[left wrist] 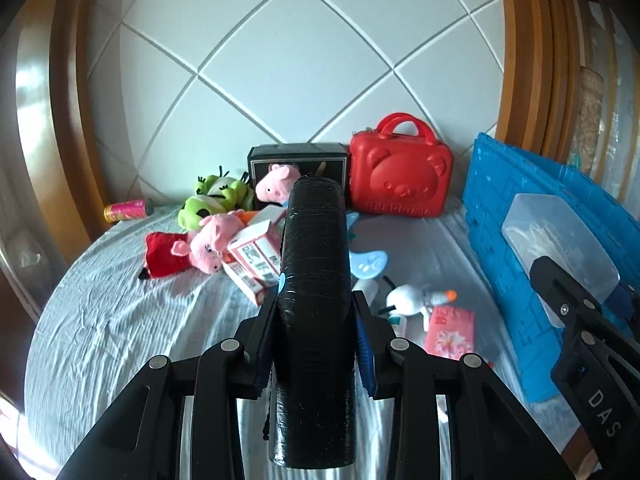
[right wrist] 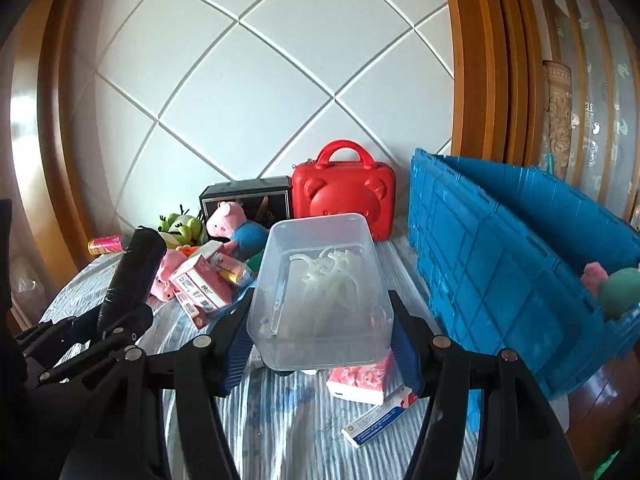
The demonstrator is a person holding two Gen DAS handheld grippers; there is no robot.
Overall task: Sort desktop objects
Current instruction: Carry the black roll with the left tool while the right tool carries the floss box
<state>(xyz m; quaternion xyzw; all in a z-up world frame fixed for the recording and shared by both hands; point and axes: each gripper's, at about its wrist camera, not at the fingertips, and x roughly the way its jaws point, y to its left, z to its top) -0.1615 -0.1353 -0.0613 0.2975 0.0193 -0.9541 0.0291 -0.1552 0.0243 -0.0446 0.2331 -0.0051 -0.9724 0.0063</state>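
Note:
My left gripper [left wrist: 316,320] is shut on a black wrapped cylinder [left wrist: 314,280], held above the striped cloth; it also shows at the left of the right wrist view [right wrist: 134,276]. My right gripper [right wrist: 320,336] is shut on a clear plastic box [right wrist: 320,288] with white plastic pieces inside, held above the cloth; it also shows in the left wrist view [left wrist: 560,240]. A blue crate [right wrist: 500,264] stands at the right with a plush toy [right wrist: 616,288] inside.
Pink pig plushes [left wrist: 200,248], green frog plushes [left wrist: 212,200], red-white cartons [left wrist: 256,260], a red bear case [left wrist: 400,176], a black box [left wrist: 296,160], a white toy [left wrist: 412,300], a pink packet [left wrist: 450,332] and a pink can [left wrist: 126,210] lie on the cloth.

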